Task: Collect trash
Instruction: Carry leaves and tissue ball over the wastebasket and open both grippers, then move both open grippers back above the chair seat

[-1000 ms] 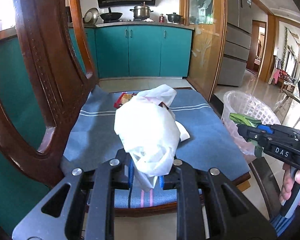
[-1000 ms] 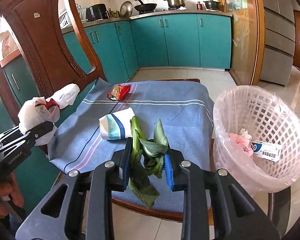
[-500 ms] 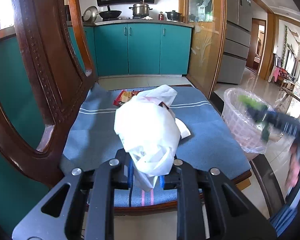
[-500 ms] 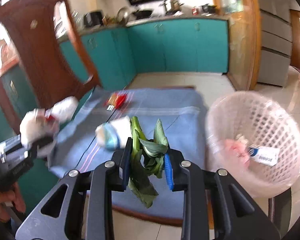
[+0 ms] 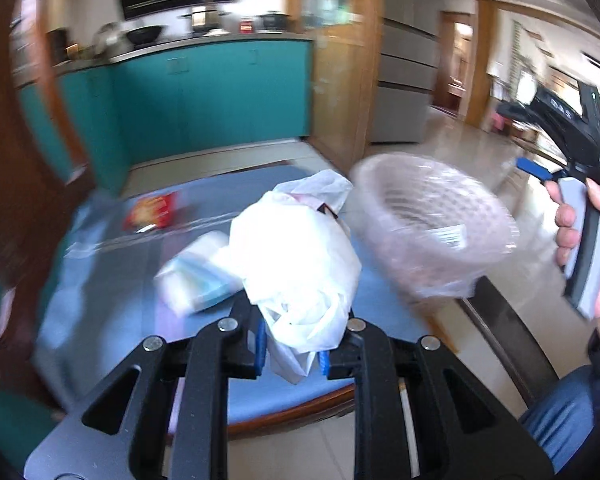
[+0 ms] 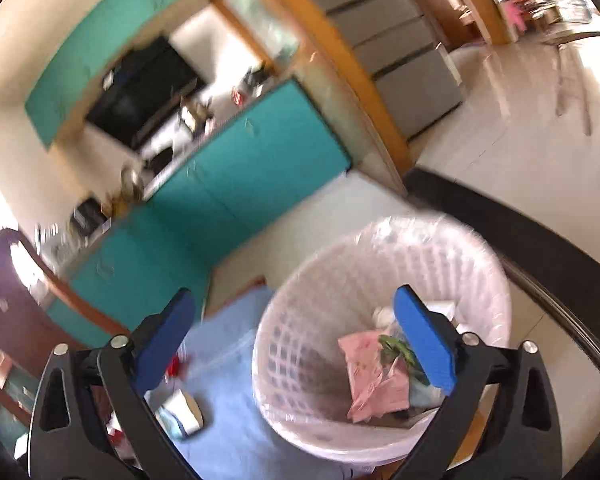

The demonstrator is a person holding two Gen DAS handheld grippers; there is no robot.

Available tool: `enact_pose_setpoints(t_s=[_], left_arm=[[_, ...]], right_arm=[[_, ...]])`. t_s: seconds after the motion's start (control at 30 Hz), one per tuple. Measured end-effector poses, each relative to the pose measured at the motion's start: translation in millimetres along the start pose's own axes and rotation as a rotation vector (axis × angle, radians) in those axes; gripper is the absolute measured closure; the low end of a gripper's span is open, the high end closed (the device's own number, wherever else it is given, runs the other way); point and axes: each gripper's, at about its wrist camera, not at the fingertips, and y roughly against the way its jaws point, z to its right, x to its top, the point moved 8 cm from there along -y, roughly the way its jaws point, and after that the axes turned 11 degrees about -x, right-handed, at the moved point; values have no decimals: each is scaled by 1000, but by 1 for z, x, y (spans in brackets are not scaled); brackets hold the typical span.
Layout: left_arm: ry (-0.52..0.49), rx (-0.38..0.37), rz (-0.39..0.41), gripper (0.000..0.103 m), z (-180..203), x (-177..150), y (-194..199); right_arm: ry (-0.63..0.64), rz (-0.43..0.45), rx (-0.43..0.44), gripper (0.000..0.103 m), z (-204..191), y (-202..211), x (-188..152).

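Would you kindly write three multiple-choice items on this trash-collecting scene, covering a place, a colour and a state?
1. Where do the green leaves lie?
A. in the white basket
B. on the blue cloth
C. on the floor

2. What colour is the bag that the left gripper holds?
A. black
B. white
C. green

3. How does the right gripper stand?
A. shut on leaves
B. open and empty
C. shut on a box

Answers:
1 A: they rest beside pink paper inside the basket.
2 B: the plastic bag is white, clamped in the left gripper.
3 B: the right gripper has just been opening, nothing between its pads.
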Motion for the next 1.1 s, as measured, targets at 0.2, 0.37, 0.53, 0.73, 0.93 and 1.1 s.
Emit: enact_pose_setpoints(t_s=[0.2, 0.37, 0.53, 0.73, 0.93, 1.1], left_arm=[[-100, -185, -43, 45, 108, 66, -80], [-46, -72, -43, 17, 104, 65, -94], [-22, 74, 21, 11, 37, 35, -31], [113, 290, 159, 6, -74, 4, 69], [263, 335, 184, 4, -128, -28, 98], [252, 330, 157, 4, -130, -36, 94]], right_arm=[[42, 175, -38, 5, -1, 36, 18], [51, 155, -16, 5, -2, 34, 18], [165, 130, 11, 5, -30, 35, -1], [371, 44, 92, 4, -99, 37, -66], [610, -14, 150, 4, -157, 43, -144], [710, -60, 166, 4, -179, 38, -183]])
